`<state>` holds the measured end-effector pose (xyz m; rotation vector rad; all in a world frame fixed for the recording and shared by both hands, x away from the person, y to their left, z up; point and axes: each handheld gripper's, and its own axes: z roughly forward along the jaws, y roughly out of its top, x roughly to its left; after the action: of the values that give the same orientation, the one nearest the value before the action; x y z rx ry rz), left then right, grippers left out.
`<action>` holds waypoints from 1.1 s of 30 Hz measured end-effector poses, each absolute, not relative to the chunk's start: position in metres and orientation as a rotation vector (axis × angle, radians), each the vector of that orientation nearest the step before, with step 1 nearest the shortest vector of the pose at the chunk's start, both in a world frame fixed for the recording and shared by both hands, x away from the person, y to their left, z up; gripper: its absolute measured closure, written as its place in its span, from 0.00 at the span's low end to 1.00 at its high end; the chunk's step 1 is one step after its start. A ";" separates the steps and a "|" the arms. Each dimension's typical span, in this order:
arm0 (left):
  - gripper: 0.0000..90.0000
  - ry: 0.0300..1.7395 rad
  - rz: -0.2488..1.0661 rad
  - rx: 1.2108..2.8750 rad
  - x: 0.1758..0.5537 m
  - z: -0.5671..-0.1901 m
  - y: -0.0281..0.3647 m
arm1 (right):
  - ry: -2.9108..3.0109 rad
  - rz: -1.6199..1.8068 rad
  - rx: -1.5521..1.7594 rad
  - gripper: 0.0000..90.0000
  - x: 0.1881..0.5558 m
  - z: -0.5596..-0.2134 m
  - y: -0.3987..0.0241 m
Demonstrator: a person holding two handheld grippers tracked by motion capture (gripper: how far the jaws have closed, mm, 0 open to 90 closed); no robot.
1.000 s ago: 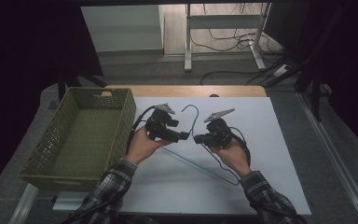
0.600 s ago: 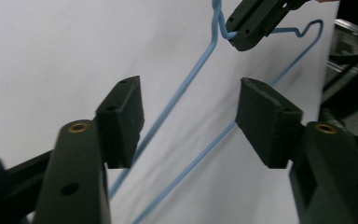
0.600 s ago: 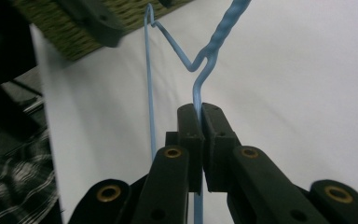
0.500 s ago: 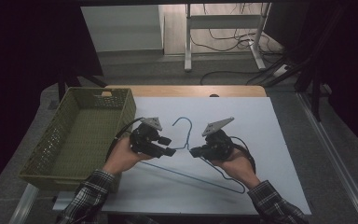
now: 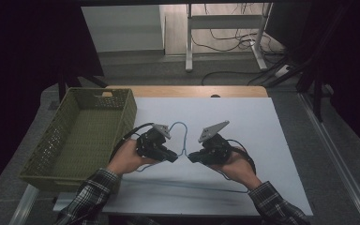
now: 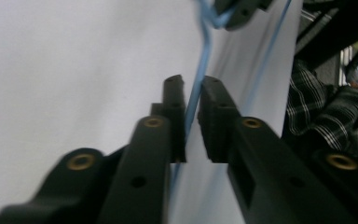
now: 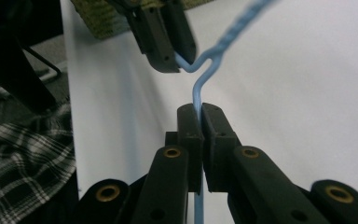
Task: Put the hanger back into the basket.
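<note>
We have the thin blue wire clothes hanger (image 5: 183, 140) pinched from both sides on the white table sheet (image 5: 262, 136). Our left gripper (image 5: 171, 157) has just been closing, and its jaws now clamp one shoulder wire; our right gripper (image 5: 193, 158) is clamped on the other. The twisted neck sits between the two tips, the hook running away from us, equally near both hands; the olive mesh basket (image 5: 70, 140) lies beyond the left gripper.

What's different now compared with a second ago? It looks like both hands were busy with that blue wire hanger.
The left gripper has slid toward the person along the blue wire hanger, and its jaws have just been closing onto the wire of the shoulder near the neck. The right gripper stayed clamped on the other shoulder and shifted a little with the hanger. The green basket and white table stayed put.
</note>
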<state>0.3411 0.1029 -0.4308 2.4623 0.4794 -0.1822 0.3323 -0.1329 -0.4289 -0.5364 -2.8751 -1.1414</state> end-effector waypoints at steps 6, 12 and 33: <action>0.97 0.529 -0.159 2.414 0.335 -0.427 0.105 | -2.879 -1.177 -0.606 0.82 0.334 -0.427 -0.138; 0.97 0.609 -0.140 2.360 0.335 -0.421 0.110 | -2.898 -1.293 -0.717 0.56 0.330 -0.408 -0.154; 0.97 0.798 0.021 2.132 0.334 -0.376 0.168 | -2.842 -1.454 -0.809 0.32 0.310 -0.397 -0.188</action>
<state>0.3342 0.1683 -0.3758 2.1323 0.7983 0.0214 0.3100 -0.1880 -0.3968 -0.8094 -2.8418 -1.4544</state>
